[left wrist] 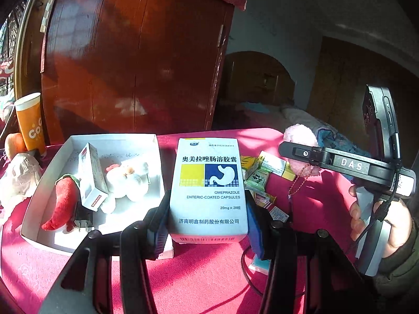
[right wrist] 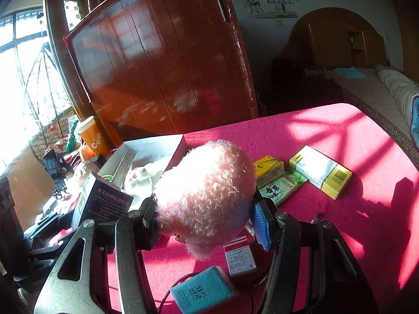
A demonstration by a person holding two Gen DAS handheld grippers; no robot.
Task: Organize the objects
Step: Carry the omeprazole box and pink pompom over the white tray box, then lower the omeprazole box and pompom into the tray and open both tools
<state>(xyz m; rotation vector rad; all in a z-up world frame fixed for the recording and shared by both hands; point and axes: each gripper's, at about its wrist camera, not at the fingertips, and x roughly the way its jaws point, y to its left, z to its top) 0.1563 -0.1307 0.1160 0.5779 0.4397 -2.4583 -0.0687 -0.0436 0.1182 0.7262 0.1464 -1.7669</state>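
My left gripper [left wrist: 207, 219] is shut on a white and blue omeprazole medicine box [left wrist: 208, 183], held upright above the red tablecloth [left wrist: 183, 274] just right of the white cardboard box [left wrist: 47, 183]. That cardboard box holds a red plush chilli [left wrist: 61, 204], a small medicine carton [left wrist: 91, 175] and a white plush toy [left wrist: 128, 180]. My right gripper [right wrist: 207, 222] is shut on a fluffy pink plush ball [right wrist: 207, 191], lifted over the cloth. In the left wrist view the pink plush ball [left wrist: 298, 136] shows at the right, beyond the other gripper's body [left wrist: 340, 162].
Loose on the cloth lie a yellow-ended white carton [right wrist: 320, 171], a yellow box [right wrist: 268, 166], a green sachet [right wrist: 281, 187], a red-topped card box [right wrist: 239, 257] and a teal tissue pack [right wrist: 203, 290]. An orange paper cup [right wrist: 91, 136] stands by the red wooden cabinet [right wrist: 162, 60]. A bed [right wrist: 379, 86] lies behind.
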